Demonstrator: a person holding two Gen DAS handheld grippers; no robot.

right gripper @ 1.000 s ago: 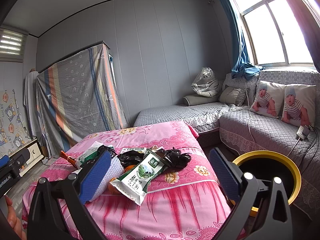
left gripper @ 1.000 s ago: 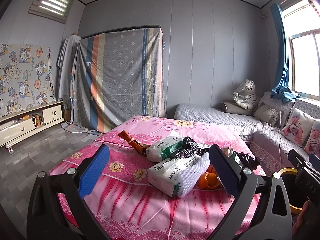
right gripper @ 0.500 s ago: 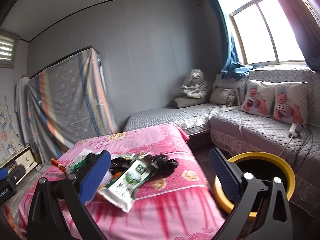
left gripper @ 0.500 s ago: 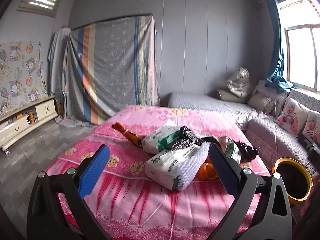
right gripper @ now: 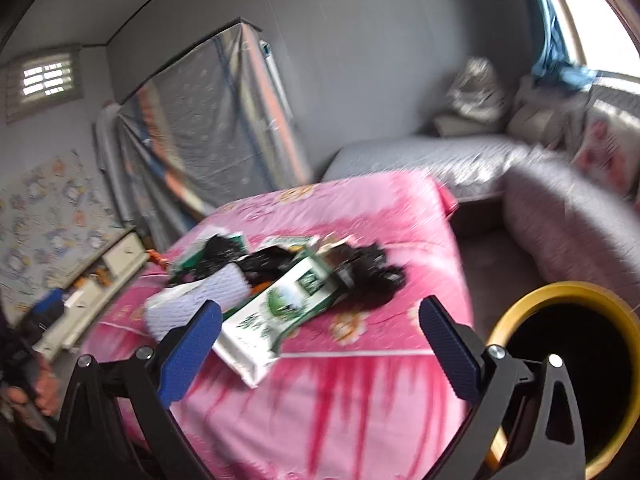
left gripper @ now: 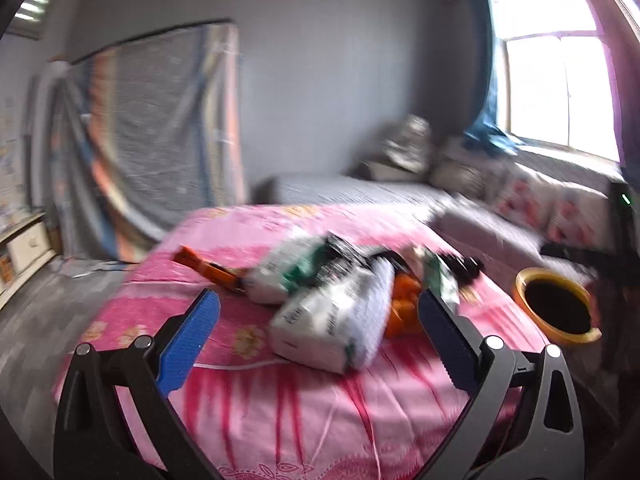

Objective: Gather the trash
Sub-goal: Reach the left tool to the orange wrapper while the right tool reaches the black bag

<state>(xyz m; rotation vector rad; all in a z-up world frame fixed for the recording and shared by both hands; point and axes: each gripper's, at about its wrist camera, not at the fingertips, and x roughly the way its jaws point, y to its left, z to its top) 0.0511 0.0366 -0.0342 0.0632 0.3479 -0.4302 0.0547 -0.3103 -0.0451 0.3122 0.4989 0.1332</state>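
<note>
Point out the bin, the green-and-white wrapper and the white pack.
bin [right gripper: 516, 312]: right wrist view, yellow rim.
green-and-white wrapper [right gripper: 280, 304]: right wrist view, printed face.
white pack [left gripper: 332, 320]: left wrist view, top face.

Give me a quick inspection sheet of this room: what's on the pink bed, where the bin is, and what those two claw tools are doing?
Surface: pink floral bedspread, rumpled by motion blur.
Job's things: white tissue pack, green-and-white wrapper, black plastic bag, orange peel, orange stick-like item, piled together mid-bed.
Bin: yellow-rimmed bin on the floor beside the bed.
Clutter: nothing seen beyond the pile.
Grippers: left gripper and right gripper open, empty.
Cables: nothing seen.
Surroundings: grey sofa, window, cloth-covered wardrobe.
</note>
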